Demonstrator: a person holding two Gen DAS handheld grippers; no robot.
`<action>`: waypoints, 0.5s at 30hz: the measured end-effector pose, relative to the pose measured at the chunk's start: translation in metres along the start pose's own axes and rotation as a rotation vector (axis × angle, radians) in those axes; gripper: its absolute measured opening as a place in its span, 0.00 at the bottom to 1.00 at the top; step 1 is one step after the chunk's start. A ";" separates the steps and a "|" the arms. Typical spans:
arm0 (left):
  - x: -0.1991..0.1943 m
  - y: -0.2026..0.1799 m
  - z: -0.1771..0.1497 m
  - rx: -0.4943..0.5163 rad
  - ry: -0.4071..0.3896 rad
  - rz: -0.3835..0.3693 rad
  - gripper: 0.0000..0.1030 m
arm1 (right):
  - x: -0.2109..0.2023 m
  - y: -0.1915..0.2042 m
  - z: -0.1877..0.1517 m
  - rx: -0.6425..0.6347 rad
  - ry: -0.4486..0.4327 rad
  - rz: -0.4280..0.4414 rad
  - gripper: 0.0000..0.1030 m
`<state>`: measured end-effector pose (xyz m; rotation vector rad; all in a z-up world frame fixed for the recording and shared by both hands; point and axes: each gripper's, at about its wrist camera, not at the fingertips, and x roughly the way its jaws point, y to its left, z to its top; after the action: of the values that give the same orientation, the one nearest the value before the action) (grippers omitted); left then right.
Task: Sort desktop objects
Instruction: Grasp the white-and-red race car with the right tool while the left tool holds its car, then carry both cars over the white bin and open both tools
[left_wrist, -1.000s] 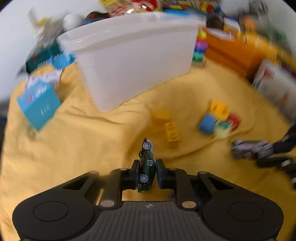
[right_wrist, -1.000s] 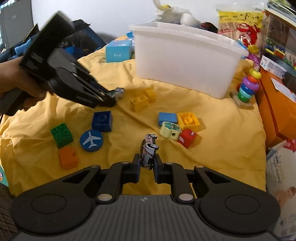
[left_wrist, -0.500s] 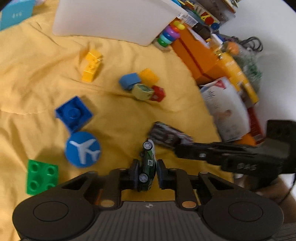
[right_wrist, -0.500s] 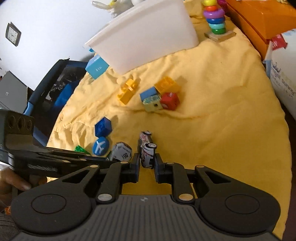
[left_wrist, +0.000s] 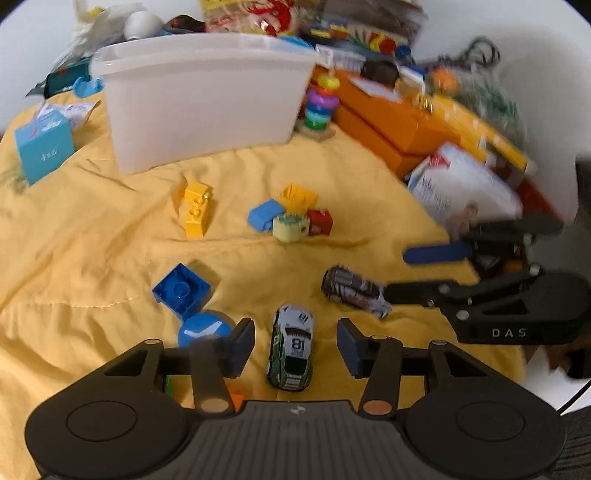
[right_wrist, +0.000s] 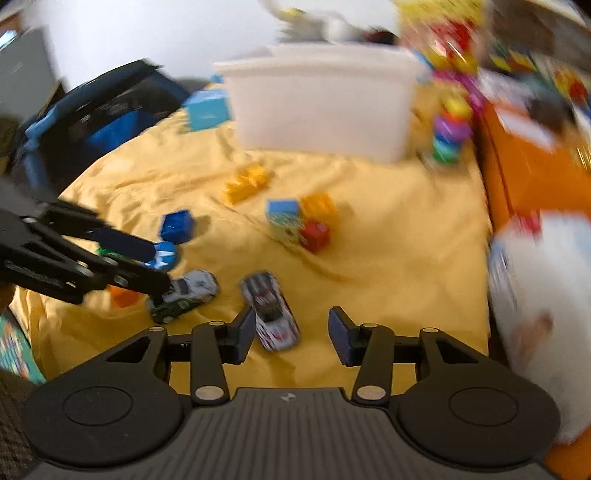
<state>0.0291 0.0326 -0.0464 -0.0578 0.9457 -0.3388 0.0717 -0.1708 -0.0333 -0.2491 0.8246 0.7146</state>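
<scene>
both grippers have their fingers spread wide and hold nothing. the left gripper (left_wrist: 295, 343) stands over the green-and-white toy race car numbered 18 (left_wrist: 291, 347), which lies free on the yellow cloth (left_wrist: 92, 240) between the fingers. the right gripper (right_wrist: 291, 332) stands over the white-and-black striped toy car (right_wrist: 271, 310), lying just beside its left finger. the two cars lie side by side, well apart from the white plastic bin (left_wrist: 207, 107) at the cloth's far edge.

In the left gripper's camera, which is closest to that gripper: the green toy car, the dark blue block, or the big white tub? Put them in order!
1. Green toy car, between the open left gripper fingers.
2. Dark blue block, ahead on the left.
3. Big white tub, at the back.
</scene>
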 end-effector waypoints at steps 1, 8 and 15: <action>0.003 -0.002 0.000 0.011 0.010 0.006 0.51 | 0.004 0.005 0.003 -0.039 -0.001 -0.002 0.46; 0.026 -0.010 -0.012 0.100 0.059 0.026 0.48 | 0.041 0.028 0.003 -0.227 0.057 -0.038 0.39; 0.008 -0.014 0.000 0.187 0.018 0.053 0.32 | 0.038 0.022 0.003 -0.146 0.078 0.010 0.34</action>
<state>0.0295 0.0172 -0.0498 0.1418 0.9283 -0.3778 0.0760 -0.1347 -0.0578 -0.4061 0.8494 0.7796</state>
